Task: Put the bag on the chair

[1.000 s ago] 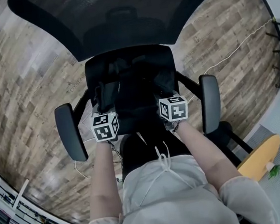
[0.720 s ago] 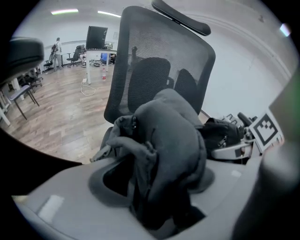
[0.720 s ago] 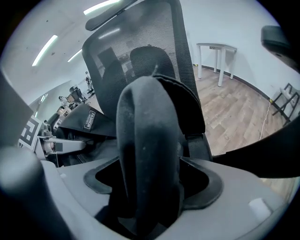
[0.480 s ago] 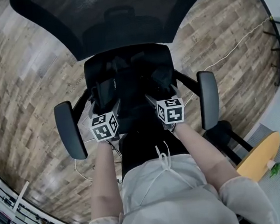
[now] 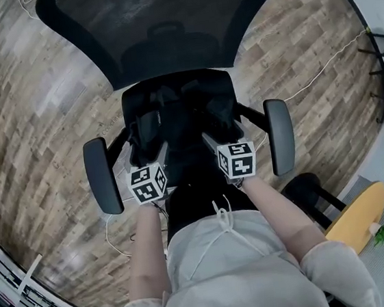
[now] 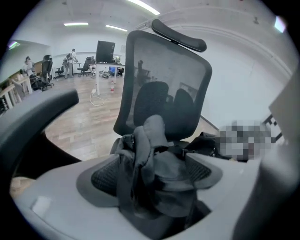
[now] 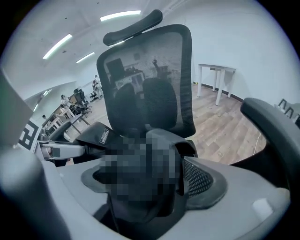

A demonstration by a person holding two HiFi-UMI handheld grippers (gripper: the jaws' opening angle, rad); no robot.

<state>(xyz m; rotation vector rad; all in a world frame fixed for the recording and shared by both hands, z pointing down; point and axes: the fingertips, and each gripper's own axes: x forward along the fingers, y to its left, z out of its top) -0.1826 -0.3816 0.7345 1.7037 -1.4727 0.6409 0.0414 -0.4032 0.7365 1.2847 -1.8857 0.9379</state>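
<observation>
The bag [image 5: 182, 124] is being carried by the chair [image 5: 102, 175], itself being borne by the wooden floor [image 5: 29, 113]; a cable [image 5: 321, 68] is lying at two o'clock.

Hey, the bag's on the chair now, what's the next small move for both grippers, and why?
Probably lift both grippers back, clear of the bag. It rests on the chair, so the task looks done. The left gripper has just been opening its jaws; the right gripper has just closed slightly yet stands open. Bag fabric stands between both, unpinched.
</observation>
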